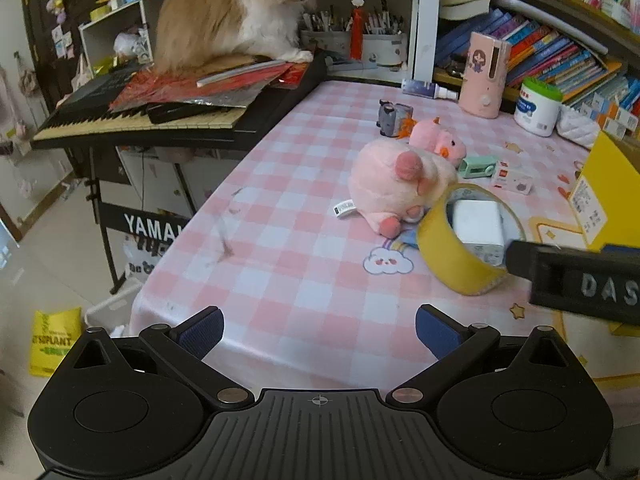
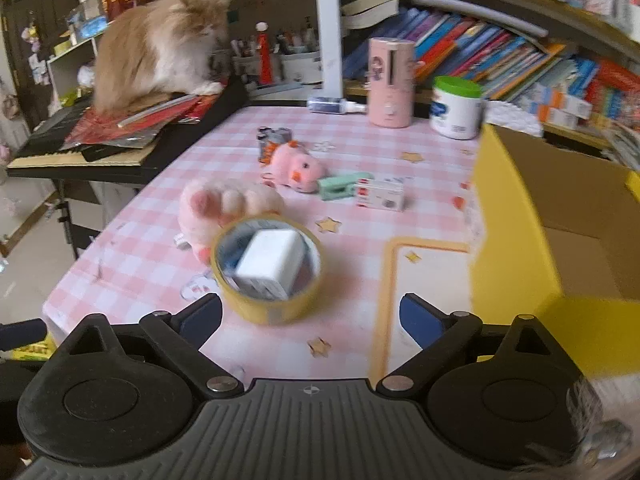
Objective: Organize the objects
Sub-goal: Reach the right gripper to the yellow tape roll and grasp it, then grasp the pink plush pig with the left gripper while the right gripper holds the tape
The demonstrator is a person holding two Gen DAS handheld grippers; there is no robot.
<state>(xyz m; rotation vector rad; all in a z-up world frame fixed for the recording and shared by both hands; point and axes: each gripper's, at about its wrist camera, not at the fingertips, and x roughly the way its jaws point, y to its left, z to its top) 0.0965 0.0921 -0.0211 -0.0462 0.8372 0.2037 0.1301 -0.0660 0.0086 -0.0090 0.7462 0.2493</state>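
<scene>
A yellow tape roll (image 2: 267, 269) lies on the pink checked table (image 2: 352, 152) with a white charger block (image 2: 272, 262) inside its ring. My right gripper (image 2: 310, 322) is open and empty just in front of the roll. My left gripper (image 1: 318, 332) is open and empty over the table's near left part; in its view the roll (image 1: 460, 256) is ahead to the right, with the right gripper's black finger (image 1: 576, 276) beside it. A large pink plush (image 1: 396, 184) lies behind the roll, a smaller pink plush (image 1: 438, 140) further back.
A yellow cardboard box (image 2: 520, 240) stands open at the right. A mint stapler (image 2: 340, 186), a small white box (image 2: 380, 196), a grey toy (image 2: 272, 138), a pink bottle (image 2: 390, 82) and a white jar (image 2: 456, 108) stand further back. A cat (image 1: 236, 12) sits on the keyboard (image 1: 132, 120) at left.
</scene>
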